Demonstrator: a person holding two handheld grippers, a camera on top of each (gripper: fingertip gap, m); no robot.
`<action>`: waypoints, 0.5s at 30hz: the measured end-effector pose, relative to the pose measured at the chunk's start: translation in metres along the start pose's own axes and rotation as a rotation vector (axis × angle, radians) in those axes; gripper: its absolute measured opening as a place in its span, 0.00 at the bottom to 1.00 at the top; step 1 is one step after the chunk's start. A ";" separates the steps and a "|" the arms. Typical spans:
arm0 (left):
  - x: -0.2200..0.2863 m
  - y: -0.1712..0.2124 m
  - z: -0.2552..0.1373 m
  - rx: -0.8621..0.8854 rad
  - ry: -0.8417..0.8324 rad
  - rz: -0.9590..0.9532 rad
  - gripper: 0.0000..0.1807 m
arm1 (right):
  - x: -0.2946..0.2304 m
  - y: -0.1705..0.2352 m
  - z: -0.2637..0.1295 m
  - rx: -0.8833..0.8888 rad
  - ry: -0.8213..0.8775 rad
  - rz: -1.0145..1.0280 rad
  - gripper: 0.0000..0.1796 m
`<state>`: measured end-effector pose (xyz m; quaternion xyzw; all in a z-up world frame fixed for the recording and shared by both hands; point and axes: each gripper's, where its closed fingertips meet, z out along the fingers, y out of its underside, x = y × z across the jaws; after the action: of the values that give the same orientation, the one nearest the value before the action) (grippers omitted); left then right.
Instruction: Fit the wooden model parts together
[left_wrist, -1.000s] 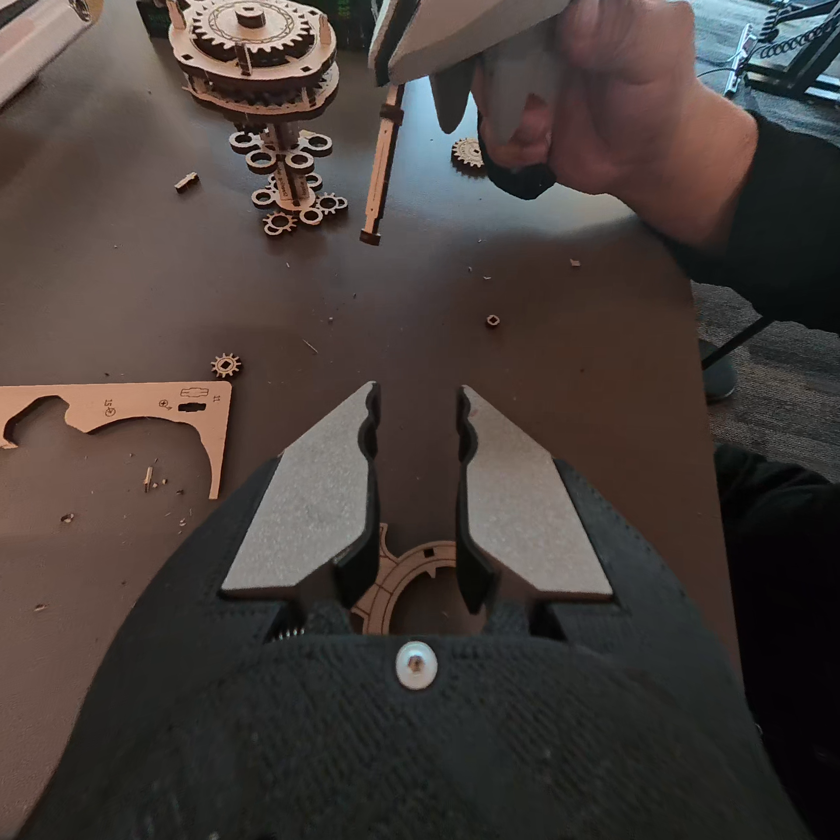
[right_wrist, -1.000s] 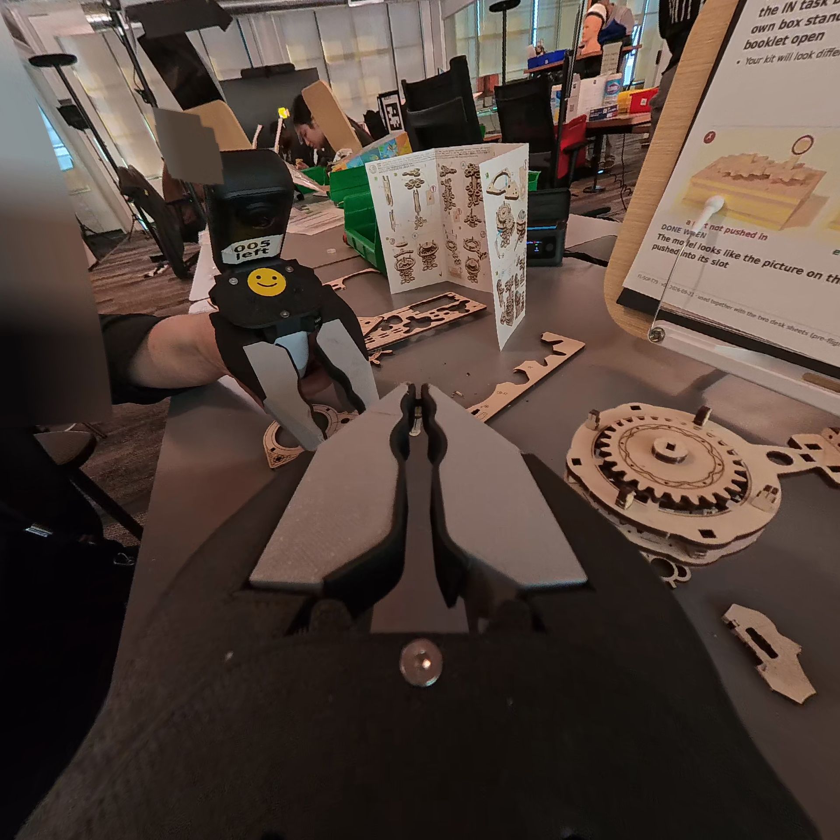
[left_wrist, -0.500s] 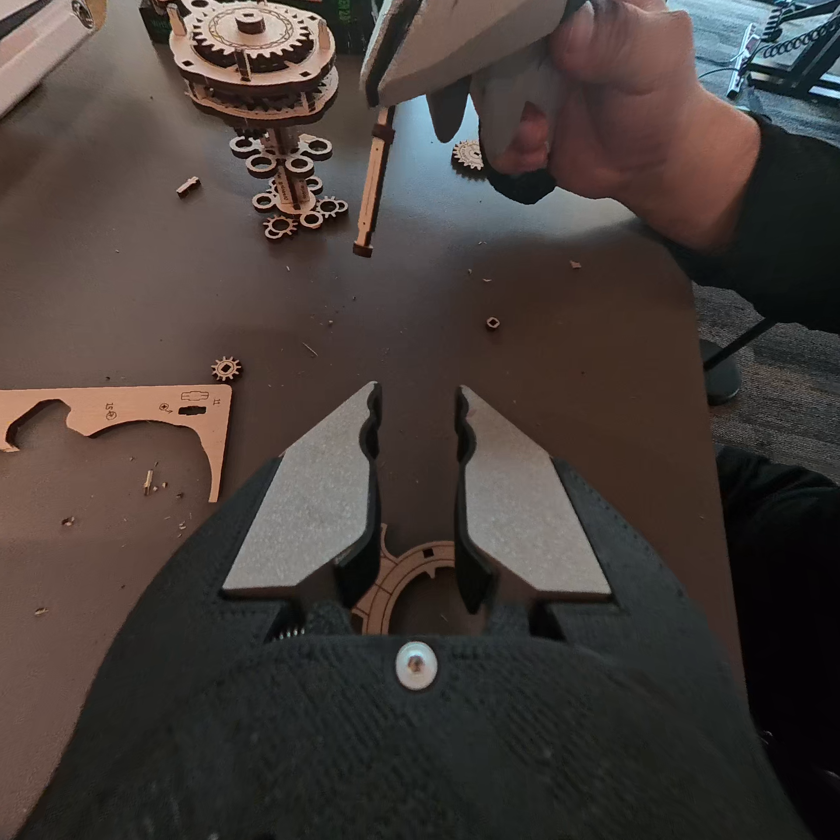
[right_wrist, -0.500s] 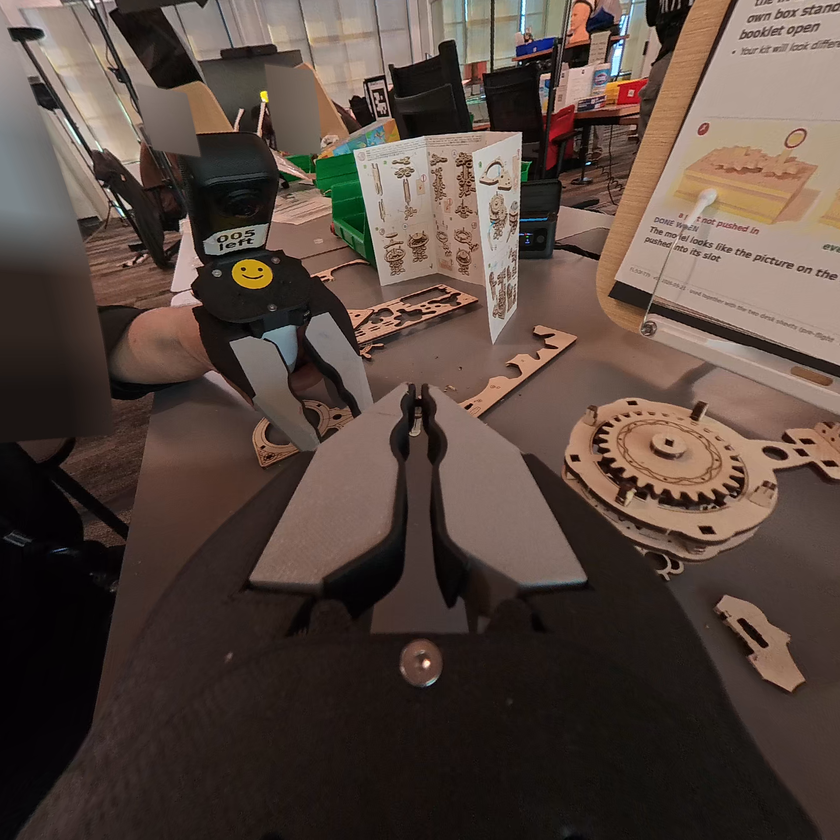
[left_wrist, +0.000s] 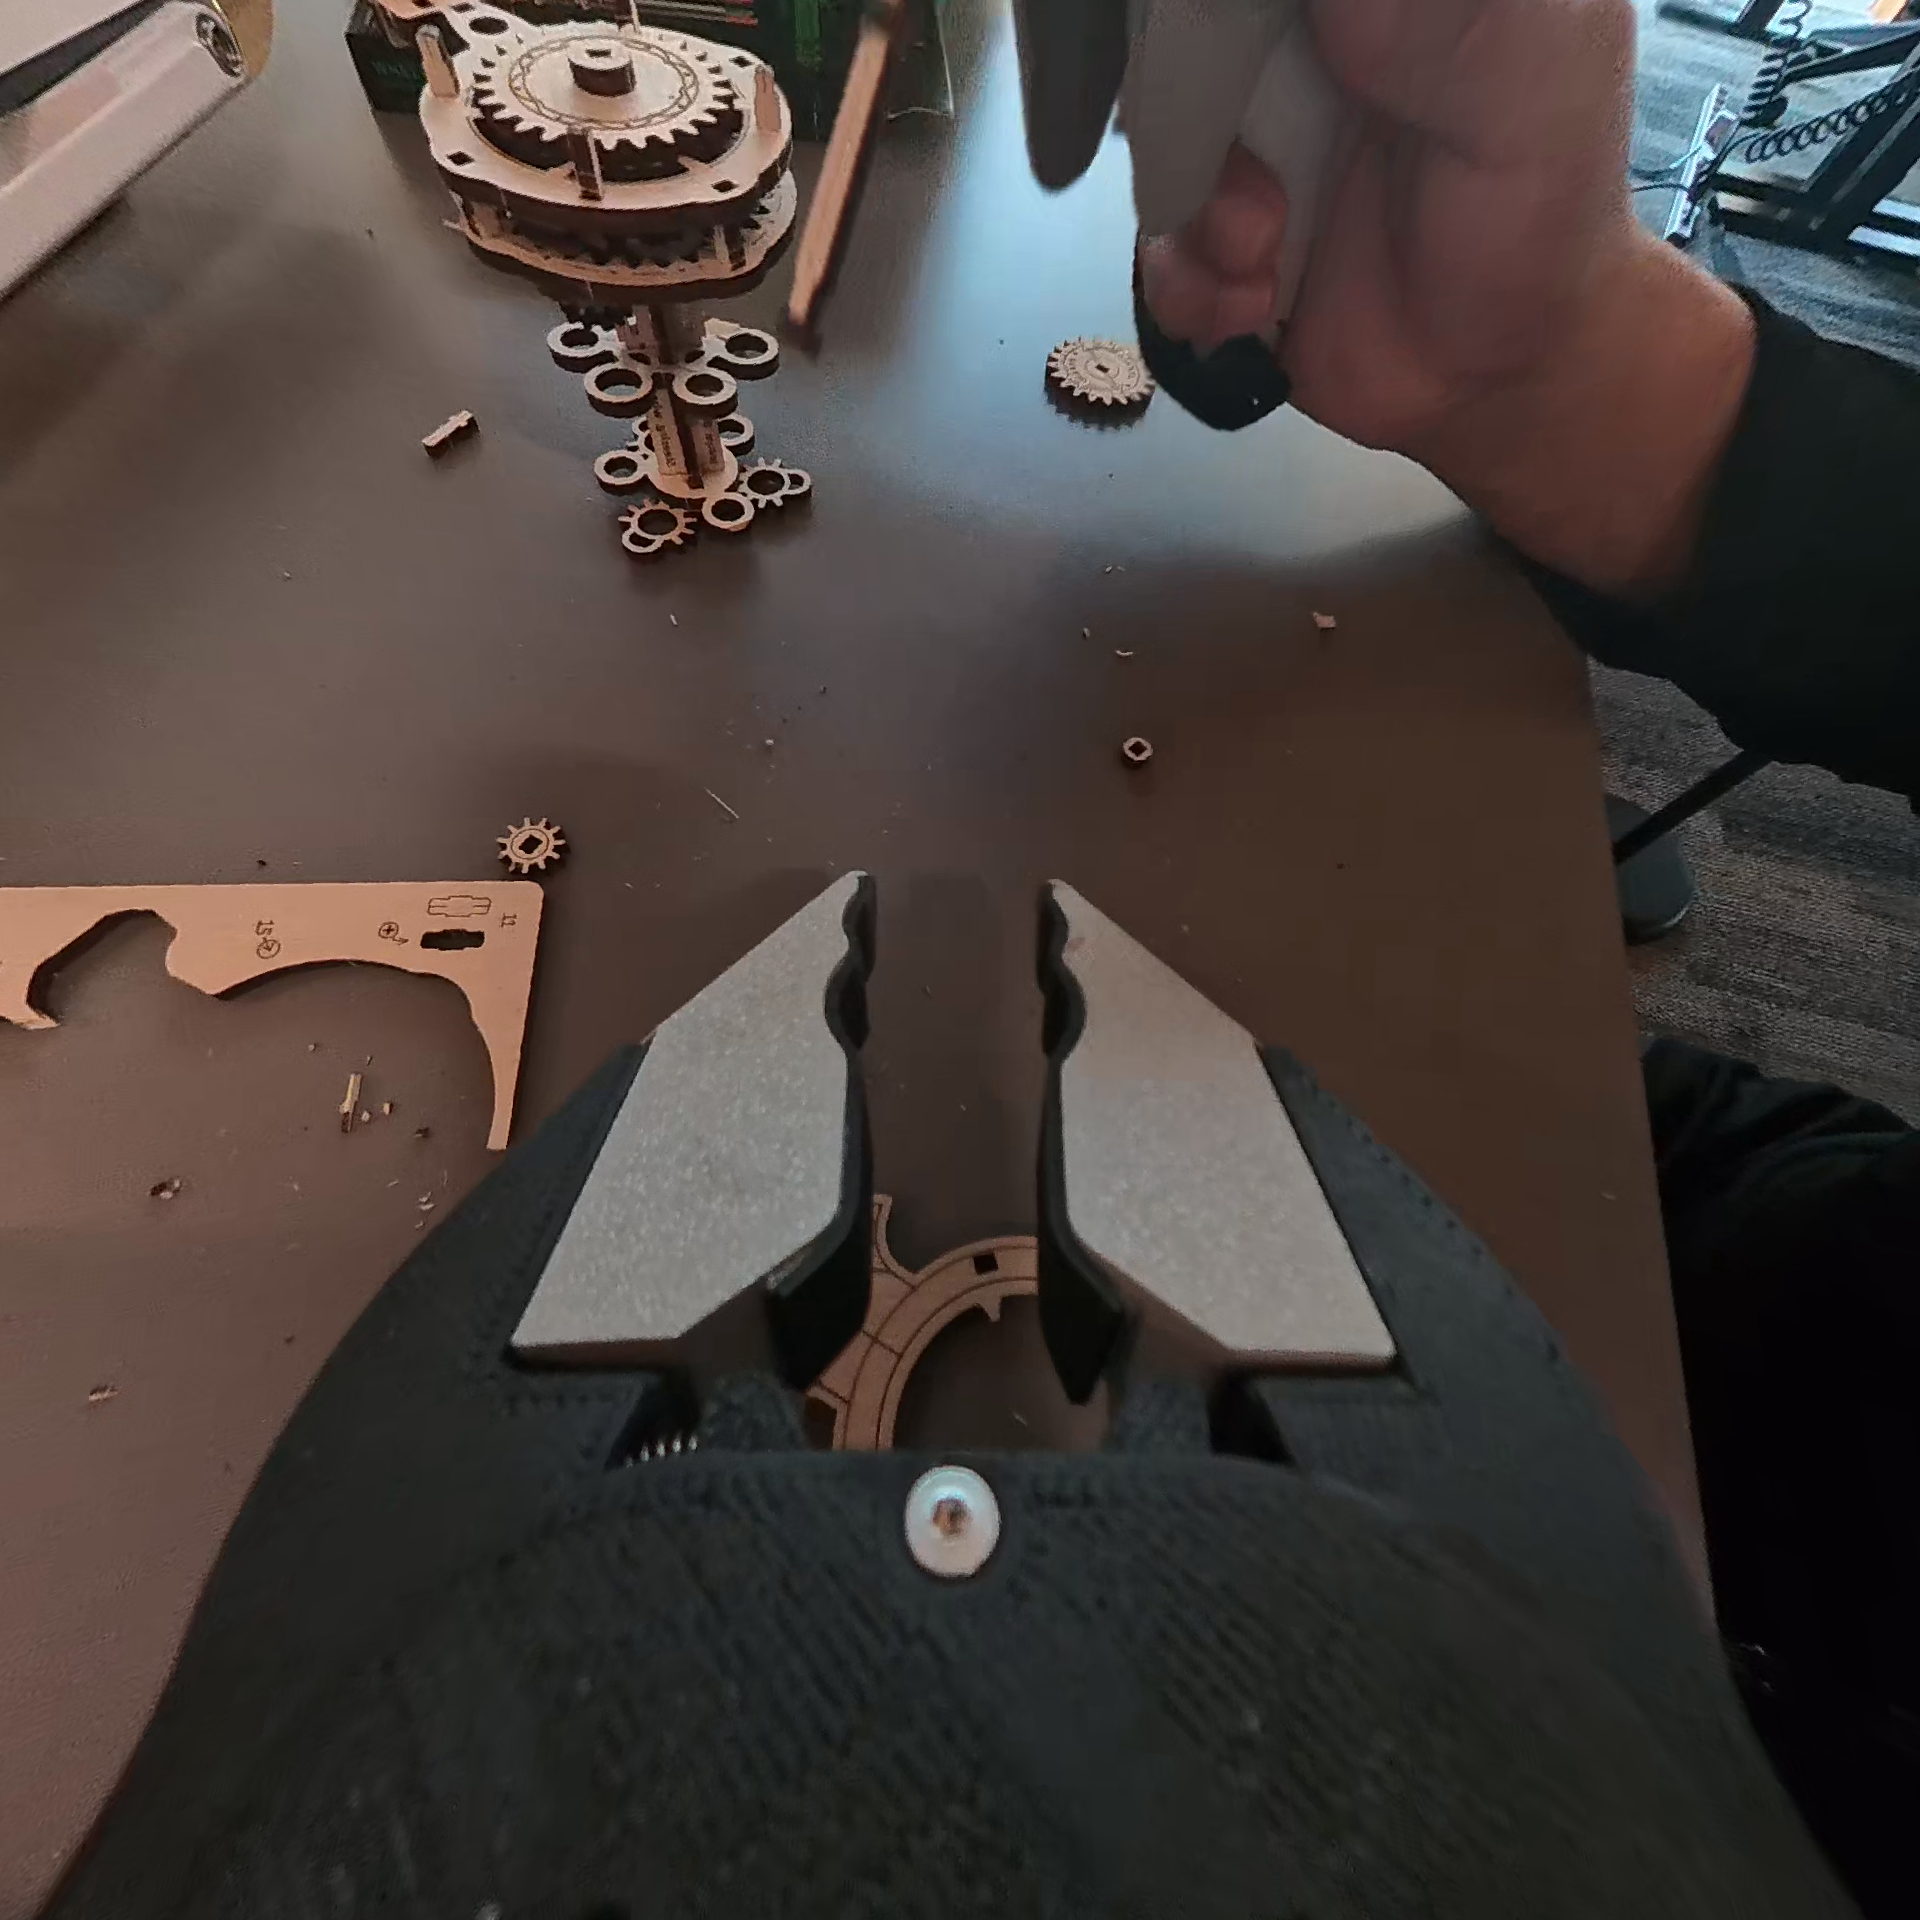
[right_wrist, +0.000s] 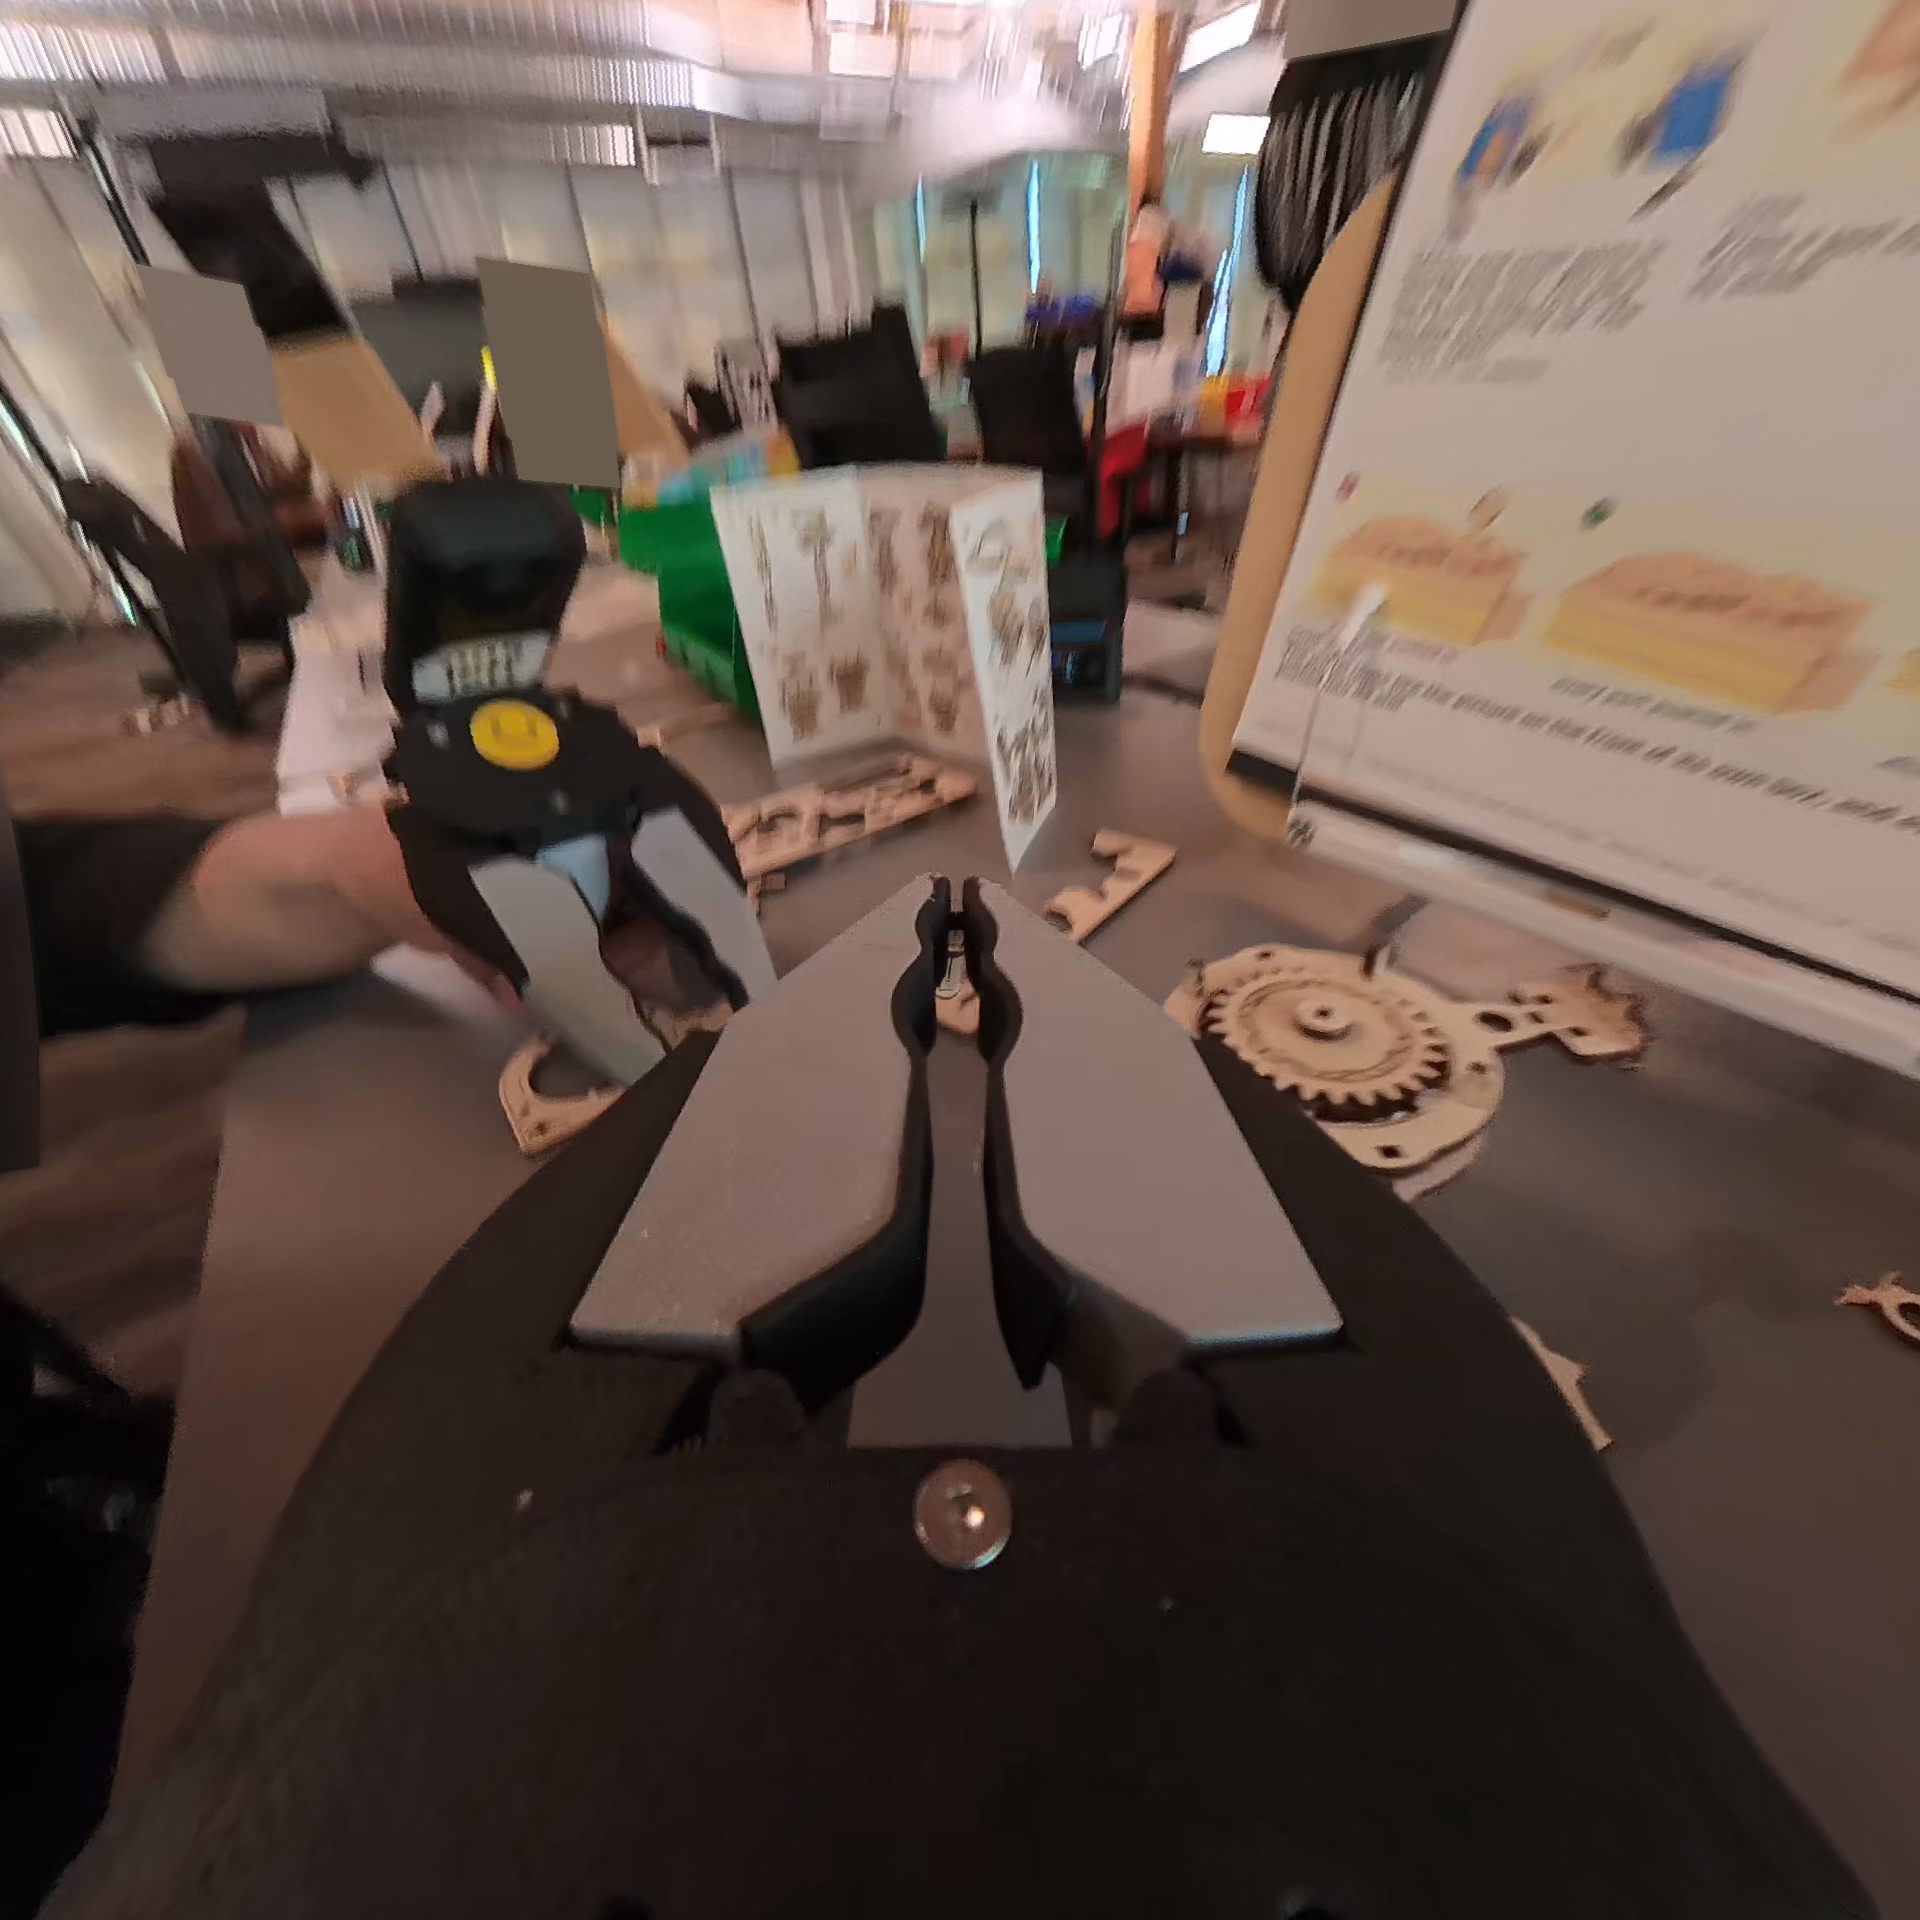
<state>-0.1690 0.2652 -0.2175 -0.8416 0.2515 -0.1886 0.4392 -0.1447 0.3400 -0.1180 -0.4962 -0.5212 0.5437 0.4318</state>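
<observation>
In the left wrist view, a dark brown table (left_wrist: 312, 675) lay strewn with wood crumbs, and grey carpet showed past its right edge. The left gripper (left_wrist: 956, 914) hovered with its jaws apart and empty over a wooden ring piece (left_wrist: 914, 1330). The geared wooden model (left_wrist: 613, 145) stood at the far end; a loose gear (left_wrist: 1099, 374) and a punched-out sheet (left_wrist: 312, 945) bearing small printed marks lay nearby.

In the blurred right wrist view, the right gripper (right_wrist: 956, 904) pinched a thin wooden strip (right_wrist: 952, 951) beside the model (right_wrist: 1340, 1049). A folded instruction leaflet (right_wrist: 904, 613), a printed instruction board (right_wrist: 1621, 468) and an open office stood behind.
</observation>
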 end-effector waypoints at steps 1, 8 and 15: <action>0.000 0.000 0.000 -0.001 0.000 0.004 0.16 | 0.002 -0.005 -0.004 0.033 0.005 0.014 0.00; 0.003 0.000 0.003 -0.007 0.007 0.010 0.15 | 0.020 -0.024 -0.027 0.174 0.048 0.112 0.00; 0.003 -0.001 0.003 -0.001 0.008 0.008 0.15 | 0.017 -0.018 -0.020 0.144 0.024 0.117 0.00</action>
<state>-0.1647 0.2653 -0.2180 -0.8400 0.2565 -0.1900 0.4387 -0.1277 0.3611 -0.1005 -0.4999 -0.4455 0.5983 0.4401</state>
